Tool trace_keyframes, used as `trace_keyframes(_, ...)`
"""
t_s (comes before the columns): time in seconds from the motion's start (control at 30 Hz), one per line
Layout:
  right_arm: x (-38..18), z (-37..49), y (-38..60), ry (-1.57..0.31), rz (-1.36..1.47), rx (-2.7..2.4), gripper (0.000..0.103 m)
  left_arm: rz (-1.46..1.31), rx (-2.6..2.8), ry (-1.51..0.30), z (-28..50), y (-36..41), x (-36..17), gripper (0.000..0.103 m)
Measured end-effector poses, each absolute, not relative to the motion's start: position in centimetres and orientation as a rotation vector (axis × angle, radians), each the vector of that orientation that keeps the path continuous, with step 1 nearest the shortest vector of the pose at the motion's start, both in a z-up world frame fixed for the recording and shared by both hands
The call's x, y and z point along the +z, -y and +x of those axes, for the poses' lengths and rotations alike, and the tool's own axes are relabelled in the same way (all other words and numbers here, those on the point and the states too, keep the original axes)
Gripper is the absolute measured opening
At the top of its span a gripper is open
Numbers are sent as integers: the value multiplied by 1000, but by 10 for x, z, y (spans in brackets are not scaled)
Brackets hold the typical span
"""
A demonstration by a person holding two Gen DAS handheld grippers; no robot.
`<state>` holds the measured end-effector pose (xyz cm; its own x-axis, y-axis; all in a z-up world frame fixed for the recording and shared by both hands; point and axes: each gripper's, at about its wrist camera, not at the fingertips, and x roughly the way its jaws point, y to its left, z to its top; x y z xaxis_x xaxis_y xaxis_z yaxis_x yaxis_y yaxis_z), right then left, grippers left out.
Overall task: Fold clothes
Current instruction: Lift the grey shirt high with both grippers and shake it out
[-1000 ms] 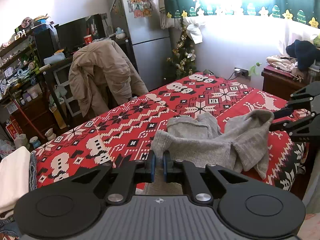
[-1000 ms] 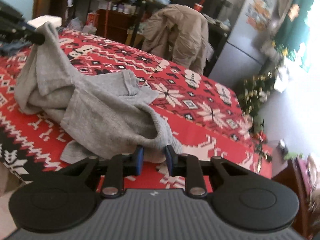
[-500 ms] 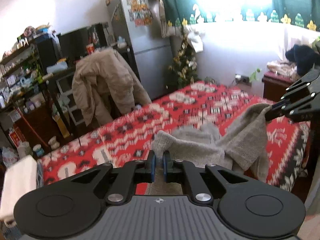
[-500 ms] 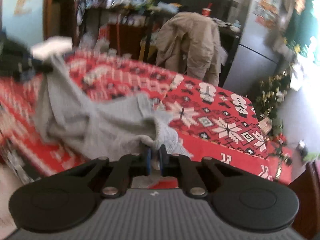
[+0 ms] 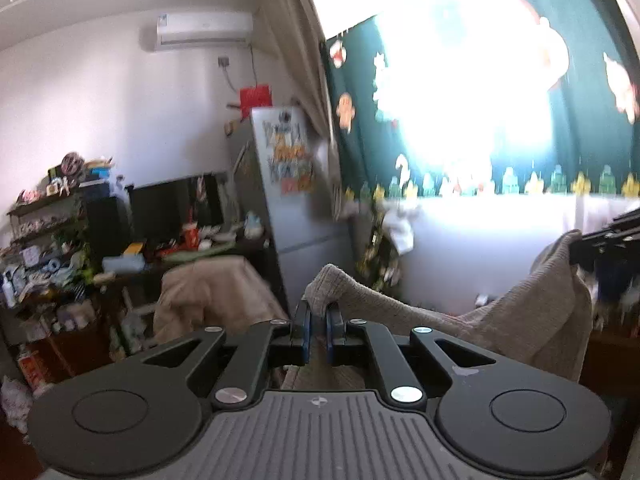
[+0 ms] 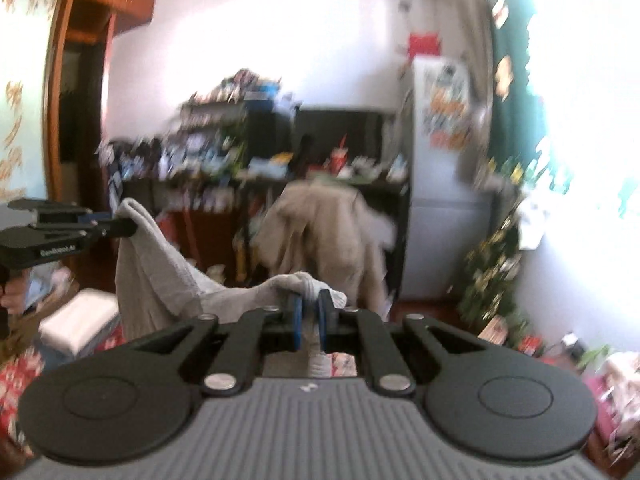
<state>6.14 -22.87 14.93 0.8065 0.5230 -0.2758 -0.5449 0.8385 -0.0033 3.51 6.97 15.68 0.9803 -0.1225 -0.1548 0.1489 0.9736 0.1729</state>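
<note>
Garment: grey knit top (image 5: 520, 312), held off the bed, slung between both grippers, sagging in the middle.
Left gripper (image 5: 317, 322): blue pads pinched on one bunched corner of the knit, cloth bulging above the tips.
Right gripper (image 6: 308, 312): pads clamped on the other corner (image 6: 296, 282), a fold hanging down between the fingers.
Cross views: right gripper at the right edge of the left view (image 5: 608, 240), left gripper at the left edge of the right view (image 6: 124, 227), each with cloth draped from its tip.
Below: red patterned bedspread (image 6: 24, 364), white folded cloth (image 6: 76, 320) lying beside it.
Behind: tan coat (image 6: 320, 220) over a chair, grey fridge (image 5: 288, 200), cluttered shelves (image 5: 44, 248), green festive curtain (image 5: 592, 128), all blurred.
</note>
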Motion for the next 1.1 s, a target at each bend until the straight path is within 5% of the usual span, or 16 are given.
trace_keyframes(0.33, 250, 65, 286, -169, -80, 427, 8, 268, -180, -116, 97, -1, 218, 7)
trace_keyframes(0.63, 288, 49, 324, -173, -79, 445, 8, 89, -344, -145, 132, 33, 205, 7)
trace_keyframes(0.87, 235, 37, 260, -315, -77, 664, 8, -115, -345, -297, 121, -36, 119, 7)
trace_keyframes(1.1, 112, 58, 139, -555, -74, 872, 8, -316, -242, -542, 89, -143, -10, 7)
